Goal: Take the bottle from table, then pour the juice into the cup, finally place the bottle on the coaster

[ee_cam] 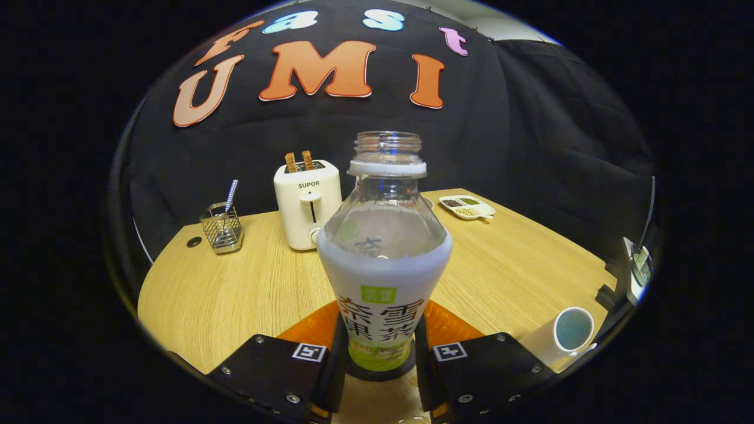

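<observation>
Both tongs (pixel 377 353) fingers against bottle (pixel 383 259), coaster (pixel 377 372) mostly hidden

coaster (pixel 380 372) mostly hidden behind bottle (pixel 383 265) base | tray (pixel 468 207) at desk (pixel 235 294) far edge: contents too small to ID

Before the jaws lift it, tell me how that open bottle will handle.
The bottle is uncapped and looks empty or nearly so, so probably light. Its clear plastic wall may flex under a hard squeeze. It is tall with a narrow base held low between the fingers, so it could tip or swing. The glossy label sleeve may be a bit slippery. The jaws appear to press on both sides.
</observation>
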